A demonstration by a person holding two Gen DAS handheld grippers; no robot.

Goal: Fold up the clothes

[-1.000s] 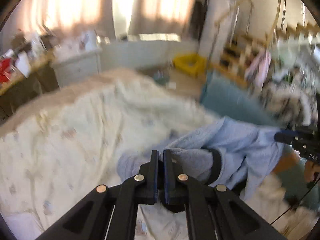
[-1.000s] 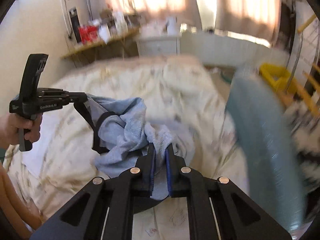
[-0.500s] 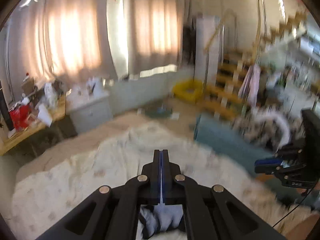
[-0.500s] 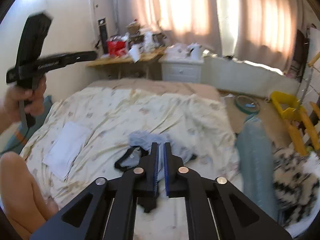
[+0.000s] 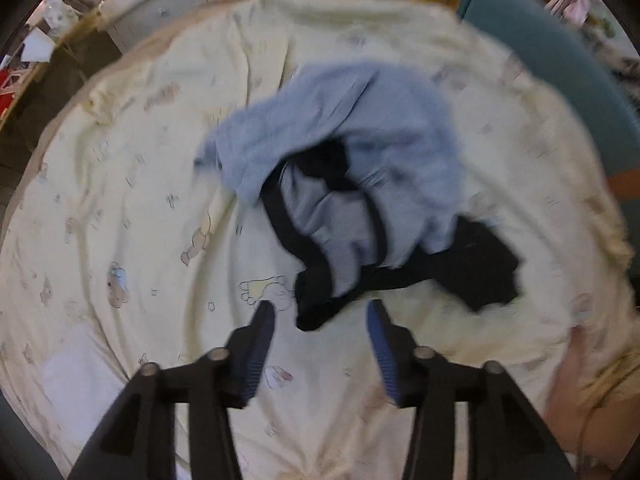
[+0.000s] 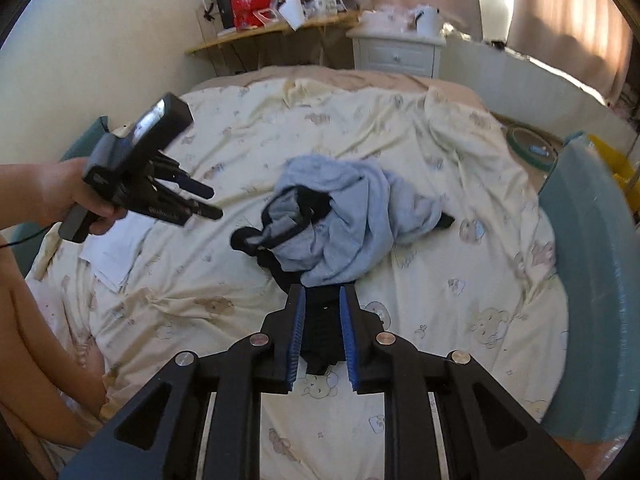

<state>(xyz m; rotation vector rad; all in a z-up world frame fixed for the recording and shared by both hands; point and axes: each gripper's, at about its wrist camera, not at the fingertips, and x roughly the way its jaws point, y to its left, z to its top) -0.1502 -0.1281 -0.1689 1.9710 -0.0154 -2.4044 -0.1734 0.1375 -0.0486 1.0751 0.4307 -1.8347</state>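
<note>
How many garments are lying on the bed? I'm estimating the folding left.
1 for certain: a crumpled light-blue garment with black trim, mid-bed on the cream sheet. The black fabric at its near edge may be part of it or separate.

A crumpled garment lies in a heap near the middle of the bed, on the printed sheet. The right gripper sits at the garment's near edge, a fold of cloth between its jaws. The left gripper, in a hand, hangs above the sheet to the garment's left, apart from it. Behind the bed stand a cluttered desk and, to its right, a nightstand. A padded bed edge runs along the right side.
</note>
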